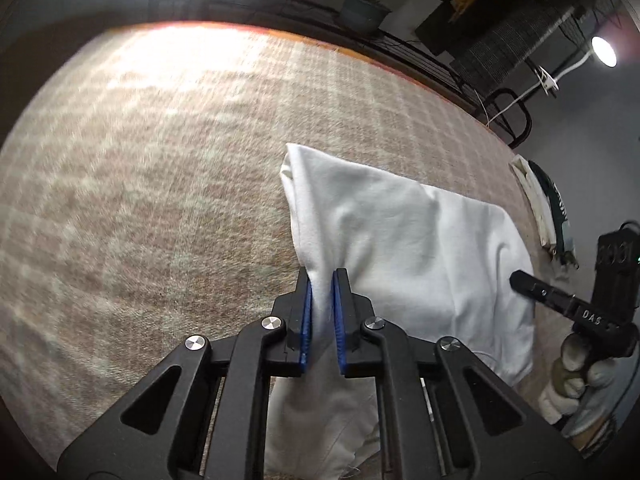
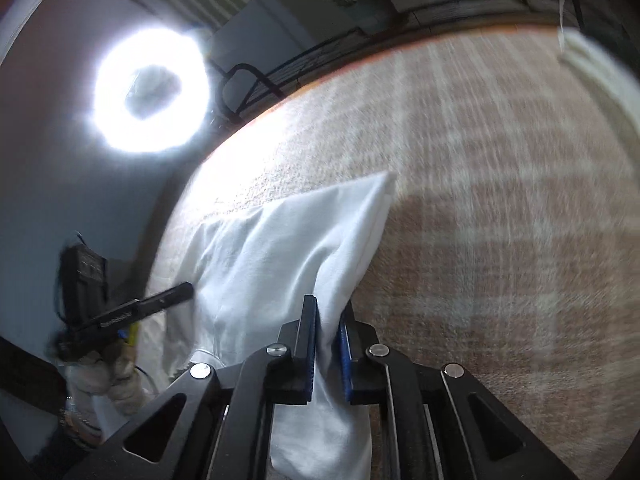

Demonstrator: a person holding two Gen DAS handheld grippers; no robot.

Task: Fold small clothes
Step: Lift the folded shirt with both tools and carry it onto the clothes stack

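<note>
A small white garment [image 1: 420, 236] lies partly on the checked brown cloth surface [image 1: 160, 184] and is lifted at its near edge. My left gripper [image 1: 322, 276] is shut on a bunched fold of the garment. In the right wrist view my right gripper [image 2: 330, 312] is shut on another fold of the same white garment [image 2: 280, 248]. Each gripper shows in the other's view: the right gripper [image 1: 520, 280] at the garment's right edge, the left gripper [image 2: 188, 290] at its left edge, each held by a gloved hand.
A folded white and dark green cloth [image 1: 548, 208] lies at the right edge of the surface. A ring light [image 2: 150, 88] shines beyond the surface. A black wire rack [image 1: 400, 44] and a plant pot [image 1: 362, 10] stand behind the far edge.
</note>
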